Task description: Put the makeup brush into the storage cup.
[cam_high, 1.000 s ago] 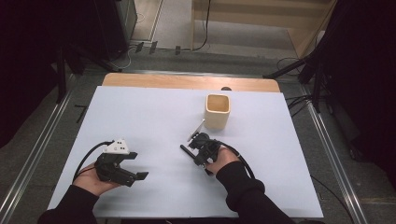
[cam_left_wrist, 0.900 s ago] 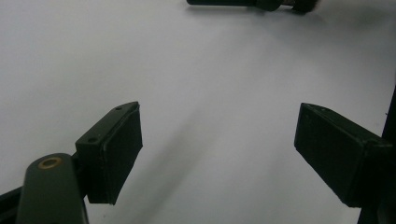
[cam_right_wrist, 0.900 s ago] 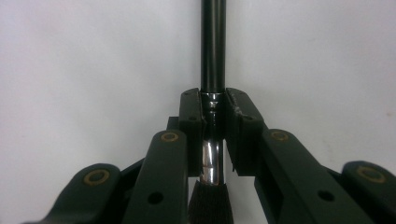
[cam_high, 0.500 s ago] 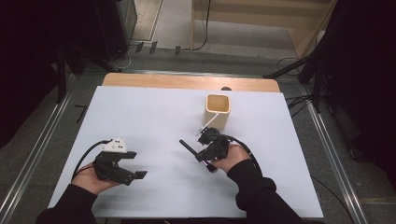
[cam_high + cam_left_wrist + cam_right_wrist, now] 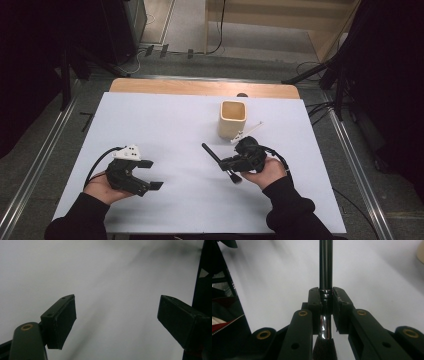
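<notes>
White tabletop (image 5: 165, 125): a pale sheet covers the table, lower centre of the high view.
Right gripper (image 5: 227, 165): lower right of centre in the high view, clenched on a brush.
Brush (image 5: 216, 157): dark slim handle pointing to the upper left, bristles toward the person's hand; in the right gripper view the jaws pinch its shiny metal collar (image 5: 326, 293) and the bristles sit at the bottom edge.
Holder cup (image 5: 232, 119): tan, square-mouthed, upright, upper right of centre, near the brush but apart from it.
White stick (image 5: 247, 132): thin, lying just right of the cup's base.
Left gripper (image 5: 150, 175): lower left of the high view, jaws spread wide with nothing between them; the left gripper view shows bare table between the pads.
Step in hand: carrying the brush, likely toward the cup.
Next move: it seems to call for tipping the brush upright over the cup's mouth before letting go.
Change from earlier: the right hand and brush have shifted rightward, closer to the cup; the left hand has kept its place.
</notes>
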{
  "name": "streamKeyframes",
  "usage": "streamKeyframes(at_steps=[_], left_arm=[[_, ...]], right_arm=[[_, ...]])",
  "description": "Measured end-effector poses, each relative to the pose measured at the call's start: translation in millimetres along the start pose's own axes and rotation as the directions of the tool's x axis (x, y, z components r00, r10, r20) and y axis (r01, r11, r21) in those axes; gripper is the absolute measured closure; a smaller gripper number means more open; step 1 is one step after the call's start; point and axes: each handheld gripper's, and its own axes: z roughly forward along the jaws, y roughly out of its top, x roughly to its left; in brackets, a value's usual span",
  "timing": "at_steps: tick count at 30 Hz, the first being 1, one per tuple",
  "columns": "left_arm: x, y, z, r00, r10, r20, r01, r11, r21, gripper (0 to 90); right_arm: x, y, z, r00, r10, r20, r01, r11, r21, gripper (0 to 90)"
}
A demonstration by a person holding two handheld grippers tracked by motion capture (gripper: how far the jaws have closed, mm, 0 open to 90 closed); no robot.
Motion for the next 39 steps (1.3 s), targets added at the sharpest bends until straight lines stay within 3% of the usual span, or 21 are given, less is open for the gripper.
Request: streamKeyframes(at_steps=[8,22,25,27,32,35,37,39], left_arm=[[-6.5,9.7,0.5,0.9993,0.028,0.025,-0.028,0.9993,0.025,16.4],[-18.9,41.3,7.1,0.9921,0.097,0.079,-0.100,0.9940,0.042,16.6],[-20.7,45.1,9.3,0.9899,0.109,0.091,-0.113,0.9926,0.044,17.2],[-22.7,47.4,11.5,0.9887,0.116,0.095,-0.121,0.9914,0.049,17.3],[-24.8,52.2,15.3,0.9866,0.124,0.107,-0.131,0.9893,0.065,17.4],[-26.0,54.7,15.5,0.9838,0.138,0.114,-0.147,0.9863,0.075,22.0],[-26.3,57.4,16.0,0.9844,0.135,0.113,-0.143,0.9872,0.070,22.0],[-26.9,60.3,16.3,0.9830,0.141,0.117,-0.150,0.9858,0.075,22.0]], right_arm=[[-3.5,-10.8,-6.3,0.9970,-0.069,-0.034,0.069,0.998,-0.001,79.0],[-2.1,-10.4,-15.8,0.9851,-0.161,-0.060,0.161,0.987,-0.005,79.0],[-1.7,-10.0,-17.2,0.9779,-0.200,-0.061,0.200,0.980,-0.002,79.0],[-0.3,-10.1,-18.3,0.9687,-0.240,-0.064,0.240,0.971,-0.009,79.0],[3.1,-7.4,-16.8,0.9640,-0.261,-0.053,0.262,0.965,0.023,78.9],[5.3,-4.6,-14.0,0.9617,-0.268,-0.060,0.271,0.961,0.048,79.0],[6.8,-3.1,-11.2,0.9567,-0.283,-0.069,0.287,0.955,0.069,78.9],[8.9,-1.8,-7.8,0.9456,-0.316,-0.078,0.322,0.944,0.080,78.9]])
